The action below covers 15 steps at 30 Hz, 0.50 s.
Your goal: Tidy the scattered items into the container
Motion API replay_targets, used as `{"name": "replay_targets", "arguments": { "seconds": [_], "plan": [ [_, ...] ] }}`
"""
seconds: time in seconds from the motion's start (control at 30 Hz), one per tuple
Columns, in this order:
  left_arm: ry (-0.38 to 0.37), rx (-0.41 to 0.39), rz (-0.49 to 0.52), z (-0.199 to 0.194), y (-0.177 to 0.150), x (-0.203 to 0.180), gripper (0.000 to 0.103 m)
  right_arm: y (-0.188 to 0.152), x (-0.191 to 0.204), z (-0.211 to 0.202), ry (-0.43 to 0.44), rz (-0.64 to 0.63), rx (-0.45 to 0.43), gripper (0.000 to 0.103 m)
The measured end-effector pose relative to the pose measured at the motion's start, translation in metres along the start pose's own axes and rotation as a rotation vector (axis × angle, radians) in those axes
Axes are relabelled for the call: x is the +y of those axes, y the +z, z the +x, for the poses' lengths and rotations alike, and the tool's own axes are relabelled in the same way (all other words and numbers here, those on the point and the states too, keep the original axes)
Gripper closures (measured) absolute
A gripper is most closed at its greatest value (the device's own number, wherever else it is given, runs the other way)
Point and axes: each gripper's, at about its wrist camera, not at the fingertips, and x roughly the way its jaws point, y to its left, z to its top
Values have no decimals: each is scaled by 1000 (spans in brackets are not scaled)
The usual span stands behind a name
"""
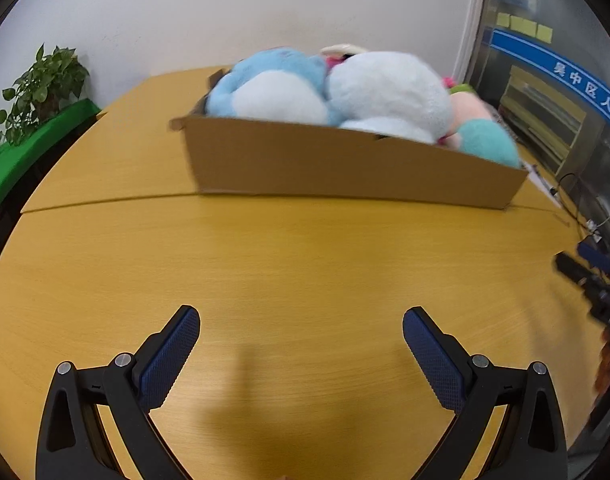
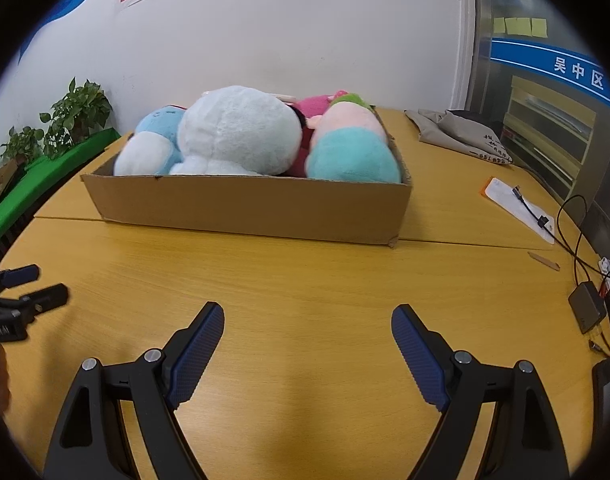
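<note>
Left gripper (image 1: 301, 332): your fingers are spread wide with nothing between them, over bare wooden table (image 1: 305, 264).
Right gripper (image 2: 307, 330): your fingers are spread wide too, holding nothing, over the same tabletop.
Cardboard box (image 2: 249, 208): it sits ahead of both your grippers, straddling the seam between two table sections, well apart from your fingertips.
Plush toys: all lie inside the box, heaped above its rim. A big white one (image 2: 237, 130) is in the middle, a blue-and-white one (image 2: 153, 144) at the left end, a teal-and-pink one (image 2: 353, 152) at the right end, and a magenta one (image 2: 313, 106) behind.
Left view: blurred, so the toys' edges may be off.
Your other tool: the left gripper shows at the left edge of the right view, its tips apart.
Table's right side: grey cloth (image 2: 461, 132), white card (image 2: 517, 208), cables (image 2: 573, 236).
Far left: potted plants (image 2: 69, 116).
</note>
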Motion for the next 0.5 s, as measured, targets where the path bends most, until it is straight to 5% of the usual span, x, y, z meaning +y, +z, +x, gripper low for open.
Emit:
{"name": "replay_targets", "arguments": {
  "seconds": [0.3,0.5],
  "plan": [
    [57,123,14,35,-16,94,0,-30,-99,51,16,-155,163,17],
    [-53,108,167,38,-14,107,0,-41,-123,55,100,-263,159,10]
  ]
}}
